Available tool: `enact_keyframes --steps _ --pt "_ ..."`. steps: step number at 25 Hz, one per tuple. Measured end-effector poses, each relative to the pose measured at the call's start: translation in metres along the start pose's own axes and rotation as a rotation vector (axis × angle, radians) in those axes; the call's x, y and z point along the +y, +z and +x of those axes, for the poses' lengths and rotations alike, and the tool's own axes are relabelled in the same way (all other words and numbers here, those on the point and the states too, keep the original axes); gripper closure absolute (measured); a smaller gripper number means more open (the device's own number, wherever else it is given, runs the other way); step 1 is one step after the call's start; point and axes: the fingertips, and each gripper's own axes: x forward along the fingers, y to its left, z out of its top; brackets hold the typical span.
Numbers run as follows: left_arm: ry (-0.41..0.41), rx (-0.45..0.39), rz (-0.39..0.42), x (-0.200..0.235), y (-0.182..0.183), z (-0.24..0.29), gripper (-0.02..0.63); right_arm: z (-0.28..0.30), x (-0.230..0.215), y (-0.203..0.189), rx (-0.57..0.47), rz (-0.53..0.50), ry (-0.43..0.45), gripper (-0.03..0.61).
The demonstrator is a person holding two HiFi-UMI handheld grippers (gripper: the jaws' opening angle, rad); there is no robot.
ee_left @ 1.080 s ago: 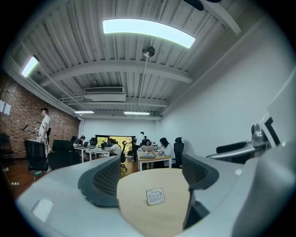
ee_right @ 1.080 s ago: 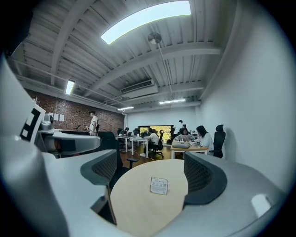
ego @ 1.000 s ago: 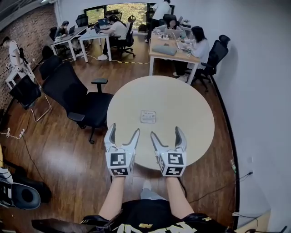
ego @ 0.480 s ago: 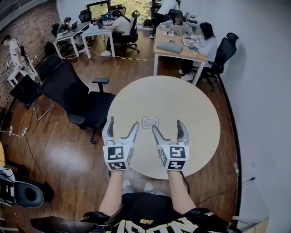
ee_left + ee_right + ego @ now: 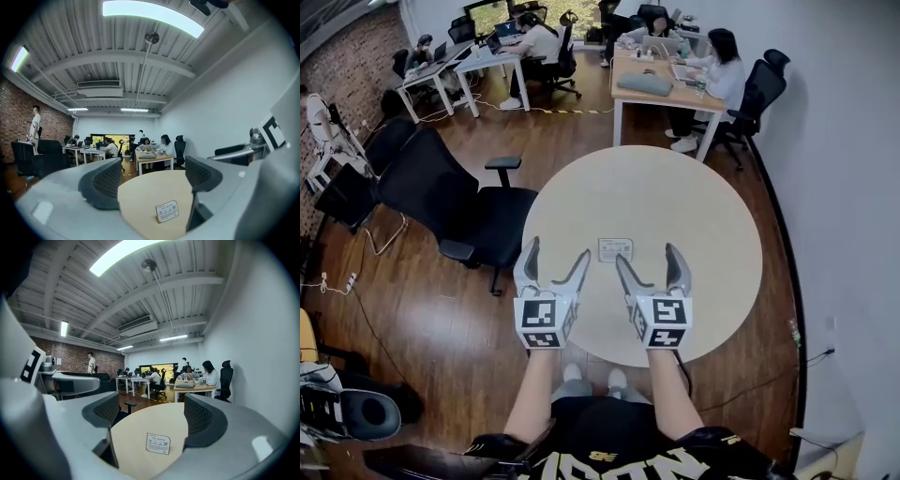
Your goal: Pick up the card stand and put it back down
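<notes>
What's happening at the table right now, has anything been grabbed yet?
Nothing is grabbed yet. A person holds the left gripper and the right gripper side by side over the near edge of the round table. Both have their jaws apart with nothing held. The card stand stands upright on the table near the fingertips, about between the two grippers, and neither touches it. The pick-up has not begun.

No text I can read. The small white printed card stand (image 5: 615,249) on the round beige table (image 5: 675,206) has lines and code squares, too tiny. Yellow lettering on my black shirt (image 5: 609,461) is cut off, illegible.
</notes>
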Motion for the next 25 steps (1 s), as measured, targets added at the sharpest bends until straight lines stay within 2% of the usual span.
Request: enact_keyframes --steps 9,18,25 --pt "-0.067 0.077 -0.014 -0.008 -0.044 0.002 0.172 -0.003 0.005 -0.048 0.089 0.024 -0.024 0.14" --pt "-0.079 0.15 -0.064 -0.003 -0.086 0.002 0.172 0.003 0.014 -0.091 0.176 0.033 -0.004 0.14" --pt "-0.143 0.21 -0.079 -0.007 -0.13 0.008 0.172 0.004 0.014 -0.127 0.241 0.052 -0.002 0.14"
